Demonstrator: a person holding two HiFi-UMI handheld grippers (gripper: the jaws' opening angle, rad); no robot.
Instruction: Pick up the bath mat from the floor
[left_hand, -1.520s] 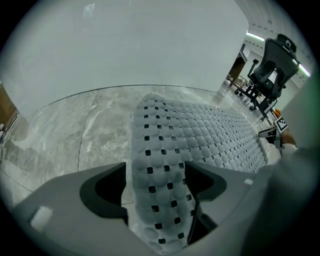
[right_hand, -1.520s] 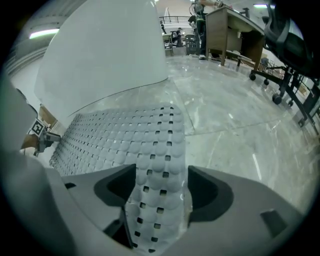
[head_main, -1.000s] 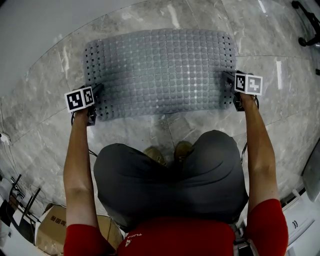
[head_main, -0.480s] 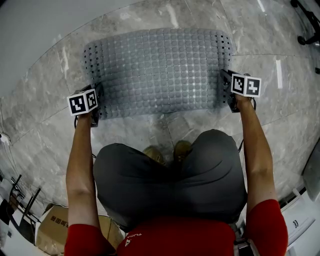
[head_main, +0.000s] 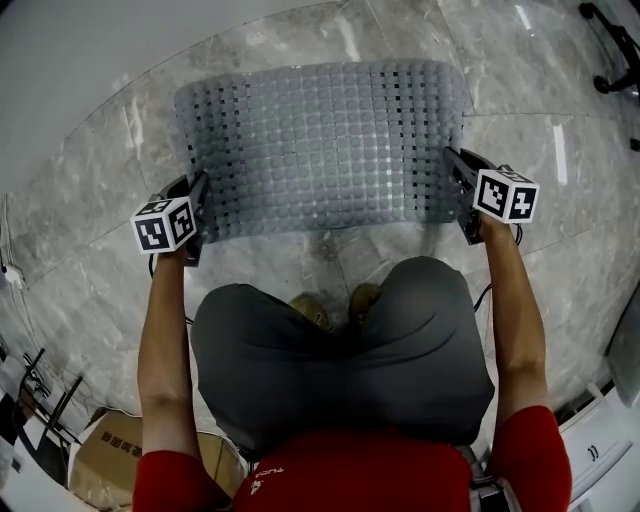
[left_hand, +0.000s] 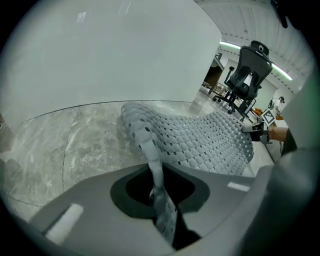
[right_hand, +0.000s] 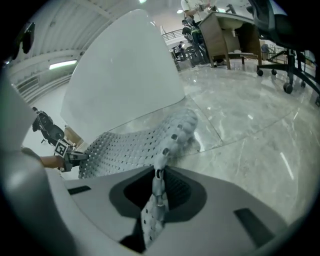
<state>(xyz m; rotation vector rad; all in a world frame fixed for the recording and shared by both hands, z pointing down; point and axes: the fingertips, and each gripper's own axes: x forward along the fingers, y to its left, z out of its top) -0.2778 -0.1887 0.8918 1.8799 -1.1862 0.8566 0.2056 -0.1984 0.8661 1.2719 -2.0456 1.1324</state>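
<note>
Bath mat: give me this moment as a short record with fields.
item: grey perforated bath mat
surface: marble floor
left tool: jaws closing, mat's left edge pinched between them
right tool: jaws closing, mat's right edge pinched between them
mat state: near part raised between the tools; far edge looks to rest on the floor
person: crouched at the mat's near edge, arms out to both sides

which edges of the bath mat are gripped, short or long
The two short ends of the bath mat: the left gripper and right gripper are each closing on one, mat between the jaws. The long edges are ungripped.
</note>
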